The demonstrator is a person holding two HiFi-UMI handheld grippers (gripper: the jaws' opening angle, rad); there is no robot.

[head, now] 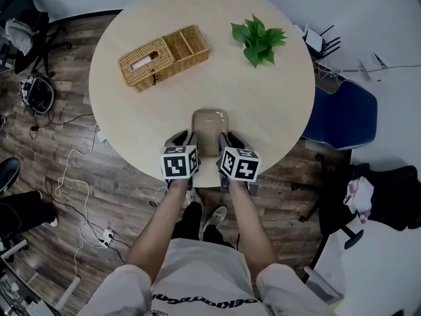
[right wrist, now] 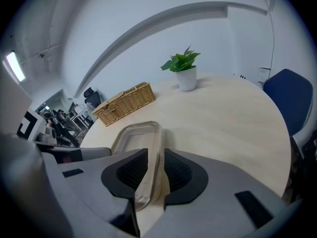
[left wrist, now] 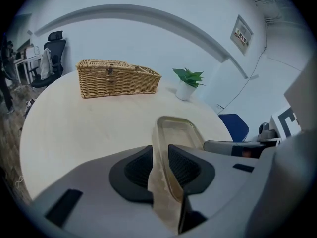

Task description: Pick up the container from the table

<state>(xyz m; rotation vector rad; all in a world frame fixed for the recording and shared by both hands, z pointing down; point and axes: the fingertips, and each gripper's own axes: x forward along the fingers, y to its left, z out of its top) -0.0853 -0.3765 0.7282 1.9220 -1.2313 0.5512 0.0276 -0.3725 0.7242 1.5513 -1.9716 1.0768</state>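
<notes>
A clear shallow plastic container (head: 209,129) sits near the front edge of the round table (head: 276,110). My left gripper (head: 186,139) is shut on the container's left rim (left wrist: 159,152), its ribbed pads pressing both sides. On the opposite rim (right wrist: 152,157) my right gripper (head: 225,139) is shut the same way. Whether the container (right wrist: 132,135) still touches the tabletop I cannot tell.
A wicker basket (head: 164,56) stands at the back left of the table, a small potted plant (head: 258,38) at the back right. A blue chair (head: 345,114) stands to the right, a black office chair (head: 29,25) and cables on the floor to the left.
</notes>
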